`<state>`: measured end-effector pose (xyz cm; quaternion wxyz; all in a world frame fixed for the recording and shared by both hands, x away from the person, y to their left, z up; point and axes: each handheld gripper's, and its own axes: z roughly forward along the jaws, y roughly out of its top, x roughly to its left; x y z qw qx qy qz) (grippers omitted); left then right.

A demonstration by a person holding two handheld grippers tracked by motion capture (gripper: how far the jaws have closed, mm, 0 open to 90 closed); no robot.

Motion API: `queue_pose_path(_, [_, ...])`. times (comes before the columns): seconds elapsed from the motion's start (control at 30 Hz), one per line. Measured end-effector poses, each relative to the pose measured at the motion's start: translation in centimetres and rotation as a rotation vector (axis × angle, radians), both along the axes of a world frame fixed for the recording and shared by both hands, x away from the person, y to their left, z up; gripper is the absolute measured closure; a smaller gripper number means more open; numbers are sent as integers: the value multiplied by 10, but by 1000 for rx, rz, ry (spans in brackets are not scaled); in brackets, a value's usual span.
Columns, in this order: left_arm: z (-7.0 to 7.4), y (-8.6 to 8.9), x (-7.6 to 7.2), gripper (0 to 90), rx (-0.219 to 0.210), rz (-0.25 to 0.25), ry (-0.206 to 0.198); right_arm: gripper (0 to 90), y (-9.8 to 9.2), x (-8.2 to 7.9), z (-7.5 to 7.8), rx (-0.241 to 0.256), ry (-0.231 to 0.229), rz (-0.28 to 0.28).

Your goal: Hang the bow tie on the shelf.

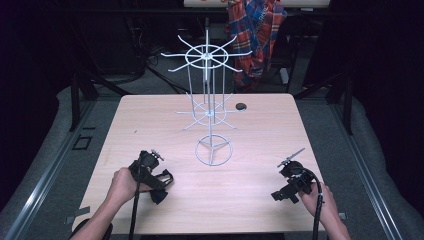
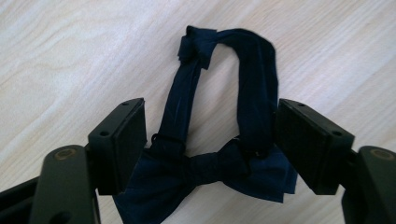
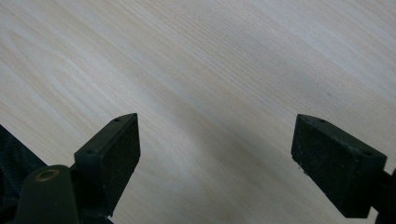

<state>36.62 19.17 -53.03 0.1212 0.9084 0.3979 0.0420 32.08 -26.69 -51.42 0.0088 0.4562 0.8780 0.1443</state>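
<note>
My bow tie (image 2: 205,170) was matt navy cloth; my table (image 3: 210,70) was smooth pale wood-grain; the stand (image 1: 212,107) was white wire.

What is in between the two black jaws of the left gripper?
A dark blue bow tie lies on the wooden table between the open left gripper jaws, seen in the left gripper view.

Left gripper (image 1: 159,184): held in the left hand (image 1: 119,186), jaws spread wide, fingertips angled down, pads (image 2: 122,140) facing each other. Right gripper (image 1: 281,195): held in the right hand (image 1: 314,199), jaws equally wide apart, fingertips pointing down and inward.
</note>
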Motion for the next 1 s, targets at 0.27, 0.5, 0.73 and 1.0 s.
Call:
queue_pose_path(0.27, [-6,1,4,374,8,13,27,153,1,-1,0,14,3,-3])
queue_pose_path(0.5, [-9,2,7,485,-11,32,48,153,1,-1,0,12,0,-3])
queue_pose_path(0.73, [-14,2,9,643,-2,34,66,153,1,-1,1,0,1,2])
queue_pose_path(1.0, [-14,1,8,833,17,-9,55,153,0,-1,0,-4,13,-3])
